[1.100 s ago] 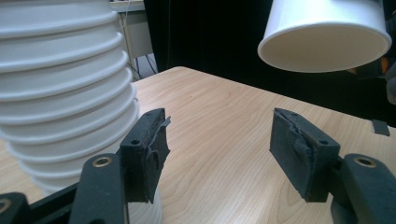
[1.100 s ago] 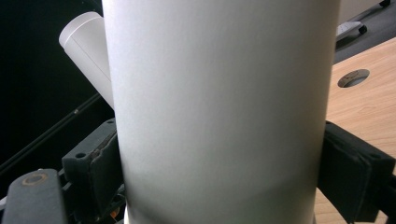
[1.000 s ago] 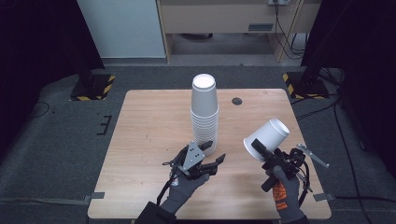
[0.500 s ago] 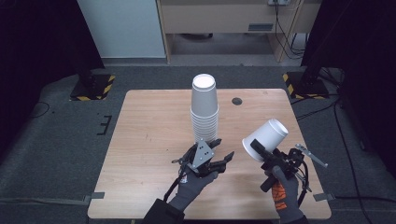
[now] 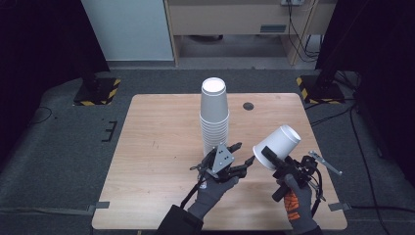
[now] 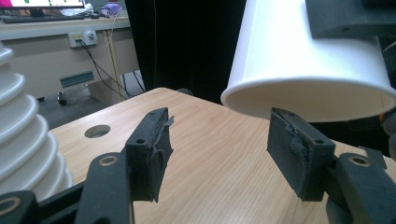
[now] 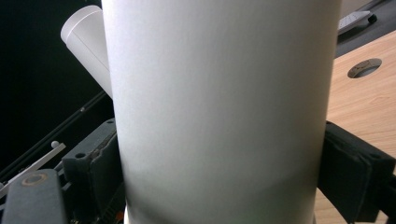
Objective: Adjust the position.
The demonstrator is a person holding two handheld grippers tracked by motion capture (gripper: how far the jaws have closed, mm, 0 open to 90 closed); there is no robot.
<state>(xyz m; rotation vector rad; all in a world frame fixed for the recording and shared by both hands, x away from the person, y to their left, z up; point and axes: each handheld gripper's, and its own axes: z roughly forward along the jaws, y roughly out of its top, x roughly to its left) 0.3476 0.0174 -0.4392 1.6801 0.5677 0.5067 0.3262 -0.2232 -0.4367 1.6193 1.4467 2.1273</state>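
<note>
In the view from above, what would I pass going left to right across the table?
Stack of white cups → left gripper, jaws open with nothing between them → single white cup held tilted above the table → right gripper holding that cup.

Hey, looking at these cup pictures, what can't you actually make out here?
- High view: the count of cups in the stack of cups; the rims are too small and the left gripper covers the foot.
- Right gripper view: the held cup runs past top and bottom edges, hiding its rim and base.
- Left gripper view: the cup's inside; the camera looks at its rim from the side.
</note>
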